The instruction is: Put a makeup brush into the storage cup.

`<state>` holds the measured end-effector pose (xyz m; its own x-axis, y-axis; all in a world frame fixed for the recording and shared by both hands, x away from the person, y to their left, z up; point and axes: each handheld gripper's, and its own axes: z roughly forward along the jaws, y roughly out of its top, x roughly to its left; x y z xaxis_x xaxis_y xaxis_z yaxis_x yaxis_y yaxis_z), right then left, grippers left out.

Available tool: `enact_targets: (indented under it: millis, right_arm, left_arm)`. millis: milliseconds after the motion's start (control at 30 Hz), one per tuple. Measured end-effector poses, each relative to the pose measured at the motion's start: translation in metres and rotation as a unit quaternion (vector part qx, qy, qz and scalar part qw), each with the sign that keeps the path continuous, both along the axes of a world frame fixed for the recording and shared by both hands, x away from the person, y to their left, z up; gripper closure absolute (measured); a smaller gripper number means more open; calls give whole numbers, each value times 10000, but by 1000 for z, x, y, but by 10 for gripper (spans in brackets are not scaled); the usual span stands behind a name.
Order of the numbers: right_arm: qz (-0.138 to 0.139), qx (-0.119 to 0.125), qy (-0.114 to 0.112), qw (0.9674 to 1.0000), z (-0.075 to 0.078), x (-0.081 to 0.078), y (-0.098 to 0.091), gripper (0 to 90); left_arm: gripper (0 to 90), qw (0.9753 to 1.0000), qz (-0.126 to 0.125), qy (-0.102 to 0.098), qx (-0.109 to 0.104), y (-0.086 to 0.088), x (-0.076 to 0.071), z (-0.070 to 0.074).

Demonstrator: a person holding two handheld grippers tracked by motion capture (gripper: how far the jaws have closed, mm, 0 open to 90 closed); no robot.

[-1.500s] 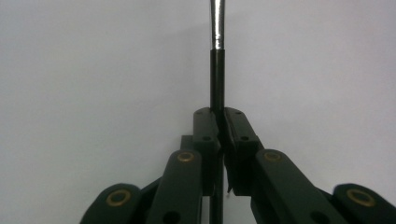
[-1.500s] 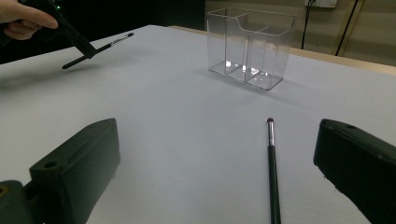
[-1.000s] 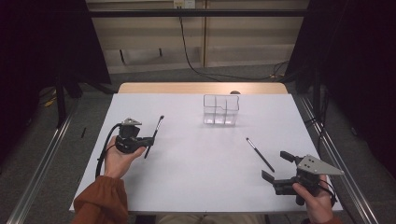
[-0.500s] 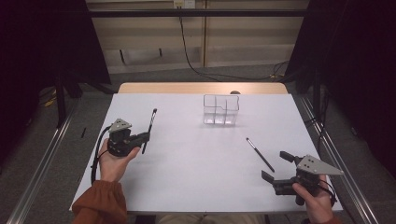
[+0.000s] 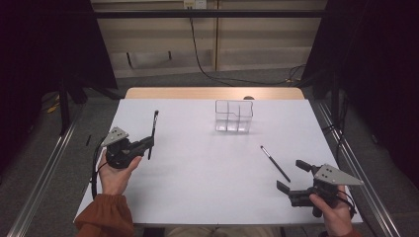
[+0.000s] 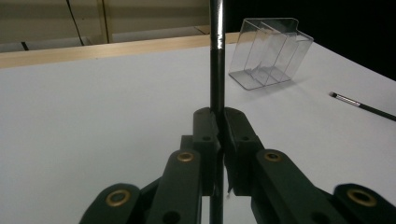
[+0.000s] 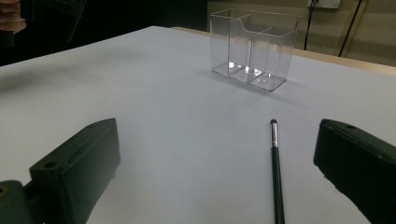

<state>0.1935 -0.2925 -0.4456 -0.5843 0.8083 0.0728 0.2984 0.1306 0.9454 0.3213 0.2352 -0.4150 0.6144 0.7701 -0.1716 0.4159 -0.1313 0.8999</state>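
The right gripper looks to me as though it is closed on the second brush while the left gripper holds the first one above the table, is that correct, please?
Not quite. The right gripper is open: in the right gripper view its jaws stand wide apart, and the second brush lies on the table between them, untouched. The left gripper does hold the first brush, clamped between its jaws.

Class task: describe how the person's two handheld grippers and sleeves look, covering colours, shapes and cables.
Both the left gripper and the right gripper are black, each with two blocky jaws on bolted links with brass-coloured pivots. A grey three-cornered plate tops each one. A black cable loops from the left one. The sleeve is rust-orange.
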Motion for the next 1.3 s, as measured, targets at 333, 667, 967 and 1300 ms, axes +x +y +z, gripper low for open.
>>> enact_targets:
  millis: [333,667,967,1300]
  right_arm:
    - [64,38,-27,10000,0,0,0,0]
    - [160,48,24,9999,0,3,4,0]
    - [386,95,11,9992,2,8,13,0]
    - [535,268,-76,9982,9,19,31,0]
  left_arm:
    - [844,9997,-216,-72,-51,-4,-17,0]
    - [843,9989,-422,-143,-110,-16,-20,1]
    - [843,9977,-620,-171,-199,-29,-22,4]
    - [843,9959,-855,-191,-224,-45,-29,10]
